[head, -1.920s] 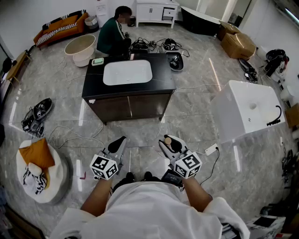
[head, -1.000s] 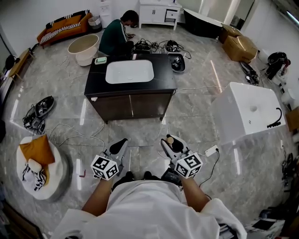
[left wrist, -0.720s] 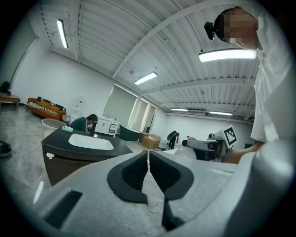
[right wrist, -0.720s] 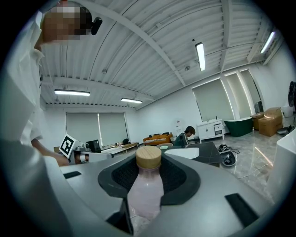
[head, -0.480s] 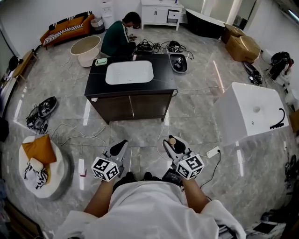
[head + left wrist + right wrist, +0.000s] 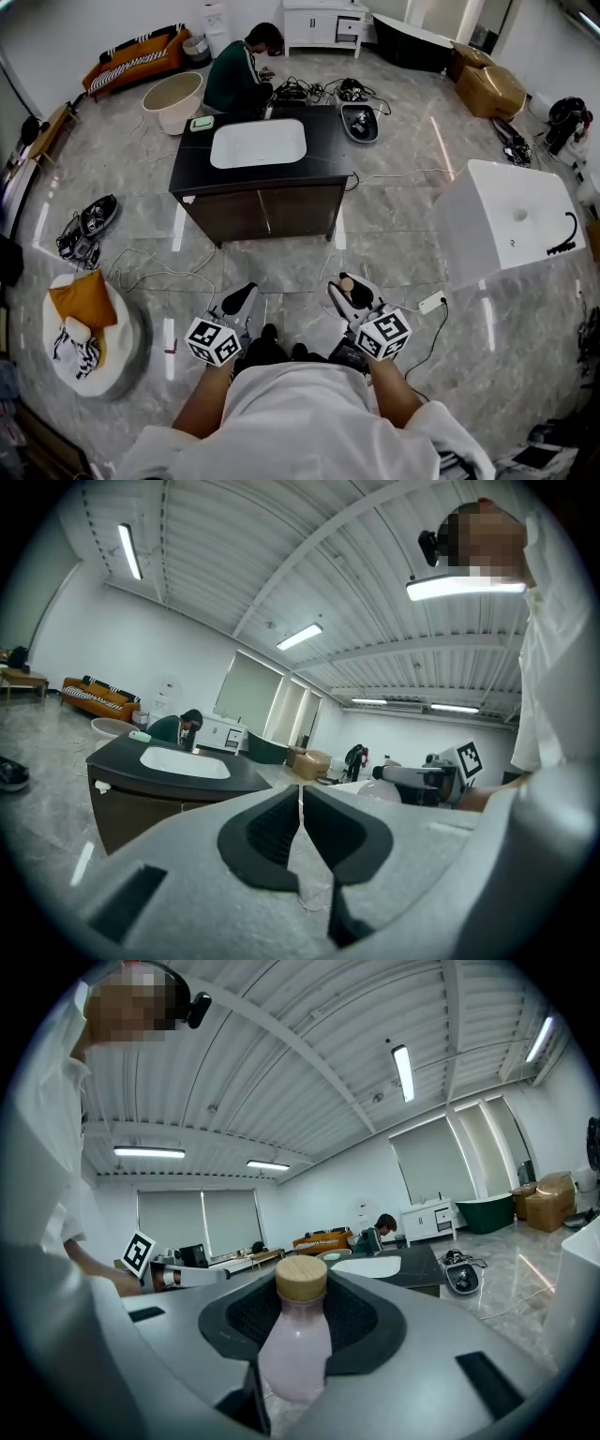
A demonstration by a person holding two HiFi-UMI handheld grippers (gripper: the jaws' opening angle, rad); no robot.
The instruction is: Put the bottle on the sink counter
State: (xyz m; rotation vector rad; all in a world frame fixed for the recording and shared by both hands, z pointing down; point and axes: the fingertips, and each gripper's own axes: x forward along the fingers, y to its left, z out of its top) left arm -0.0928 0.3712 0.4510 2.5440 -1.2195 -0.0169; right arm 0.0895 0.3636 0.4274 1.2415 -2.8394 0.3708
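Currently the right gripper (image 6: 300,1314) pinches a bottle (image 6: 296,1346) of pale pink liquid, capped in wood, well apart from the dark bench (image 6: 326,156) with its white basin (image 6: 258,143); the left gripper (image 6: 300,810) is pressed together.

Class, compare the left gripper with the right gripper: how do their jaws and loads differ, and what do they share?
The left gripper has its jaws closed together; the right gripper has them apart. The left gripper holds nothing; the right gripper clamps a pink bottle with a tan cap. Both are held short of the sink counter.
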